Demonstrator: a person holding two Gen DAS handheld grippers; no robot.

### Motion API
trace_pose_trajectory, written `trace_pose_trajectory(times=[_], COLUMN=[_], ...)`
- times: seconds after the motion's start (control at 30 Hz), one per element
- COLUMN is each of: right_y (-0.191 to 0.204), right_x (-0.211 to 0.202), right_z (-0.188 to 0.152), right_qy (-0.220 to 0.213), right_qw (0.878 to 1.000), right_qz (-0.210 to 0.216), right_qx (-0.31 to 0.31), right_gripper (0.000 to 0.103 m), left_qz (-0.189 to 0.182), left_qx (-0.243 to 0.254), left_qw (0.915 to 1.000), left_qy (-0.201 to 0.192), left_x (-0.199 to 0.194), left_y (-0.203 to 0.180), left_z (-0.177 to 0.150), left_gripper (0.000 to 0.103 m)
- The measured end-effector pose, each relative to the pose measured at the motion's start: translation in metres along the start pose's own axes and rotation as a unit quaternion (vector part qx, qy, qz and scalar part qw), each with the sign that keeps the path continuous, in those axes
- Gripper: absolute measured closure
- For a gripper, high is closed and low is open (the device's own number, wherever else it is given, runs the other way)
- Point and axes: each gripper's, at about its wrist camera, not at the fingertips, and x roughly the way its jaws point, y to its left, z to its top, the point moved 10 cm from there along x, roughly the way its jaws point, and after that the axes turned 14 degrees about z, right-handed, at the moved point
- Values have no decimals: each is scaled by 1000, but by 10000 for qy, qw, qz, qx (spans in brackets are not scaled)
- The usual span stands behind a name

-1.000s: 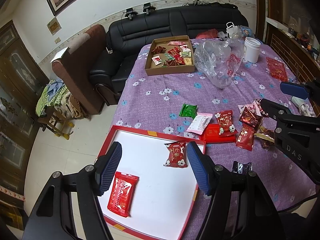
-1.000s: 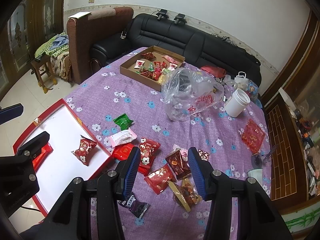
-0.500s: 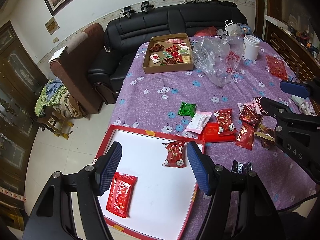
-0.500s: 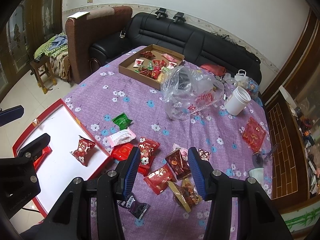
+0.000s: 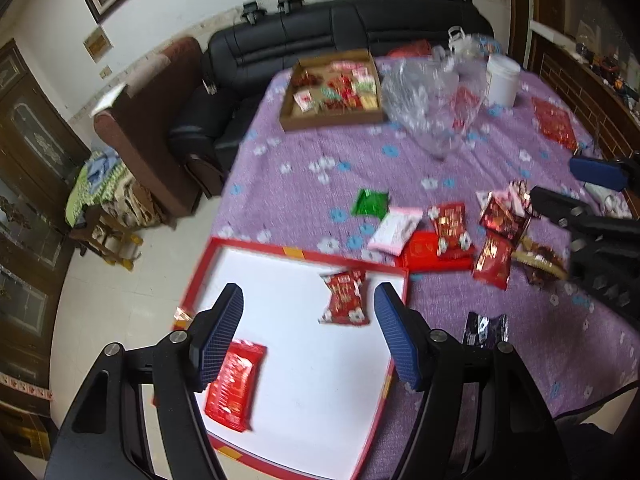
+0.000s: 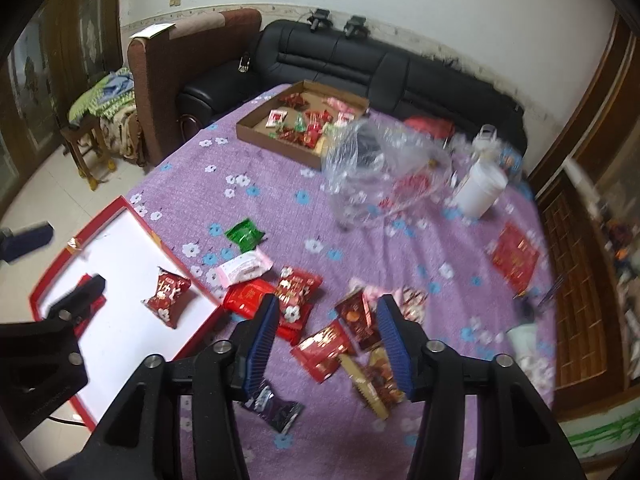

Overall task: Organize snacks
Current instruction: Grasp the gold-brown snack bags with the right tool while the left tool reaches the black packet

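1. Left wrist view: the left gripper (image 5: 308, 332) hangs over the red tray (image 5: 294, 249), which has a white floor. Its two blue fingers (image 5: 224, 328) stand apart with nothing between them, and the jaws are opening.
2. In the tray, a flat red packet (image 5: 236, 384) lies at 7 o'clock, partly behind the left finger. A red snack with white flowers (image 5: 345, 298) lies at 1 o'clock, near the tray's far edge.
3. On the purple cloth (image 5: 320, 152), past the tray at 2 o'clock, loose snacks sit close together: a green packet (image 5: 370, 203), a pink and white packet (image 5: 396, 230) and some red ones (image 5: 450, 226). A dark packet (image 5: 486, 328) lies alone at 4 o'clock, just beside the tray's right edge.
4. Far off at 12 o'clock there is a brown box (image 5: 334, 90) with more snacks in it. A clear bag (image 5: 432, 108) is beside it, and a white tub (image 5: 502, 80) is behind the bag.
5. Right wrist view: the right gripper (image 6: 326, 340) hangs over the pile of loose snacks. Its blue fingers (image 6: 262, 336) stand apart, touching no snack, and the jaws are opening.
6. Between the fingers, down on the cloth, lie a red foil packet (image 6: 324, 350) and a dark red one (image 6: 358, 318). A brown and gold snack (image 6: 376, 380) is at 5 o'clock and the dark packet (image 6: 276, 406) at 7 o'clock.
7. The red tray (image 6: 132, 210) is at 9 o'clock with the flower snack (image 6: 166, 294) inside. The brown box (image 6: 280, 142) is far off at 12 o'clock
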Motion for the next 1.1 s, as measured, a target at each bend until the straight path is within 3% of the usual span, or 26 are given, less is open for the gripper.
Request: trace_pose_trajectory(times=[0.1, 0.27, 0.4, 0.6, 0.67, 0.8, 1.1], right_y=[-24, -97, -153, -176, -175, -169, -146], right_x=[10, 24, 26, 25, 24, 27, 62], right_z=[-19, -77, -133, -174, -181, -188, -157], right_qy=[154, 565, 900, 1133, 1151, 1186, 1174], right_qw=[9983, 9895, 9737, 9644, 9655, 9616, 9391], right_qz=[272, -141, -442, -449, -321, 217, 1400], right_qx=[490, 1321, 2048, 2347, 2316, 2464, 2910], right_gripper=[43, 43, 43, 43, 43, 43, 42], left_qz=[-58, -145, -262, -487, -640, -597, -444], left_qx=[143, 423, 691, 1195, 1288, 1430, 1262], left_qw=[9995, 9974, 9951, 9889, 9866, 9846, 9843], left_qy=[293, 557, 662, 732, 767, 812, 1155], left_x=[17, 31, 35, 36, 34, 36, 43], left_y=[-13, -40, -68, -122, -139, -154, -136], left_z=[-14, -30, -33, -35, -34, -36, -58], left_gripper=[33, 33, 33, 33, 34, 34, 33])
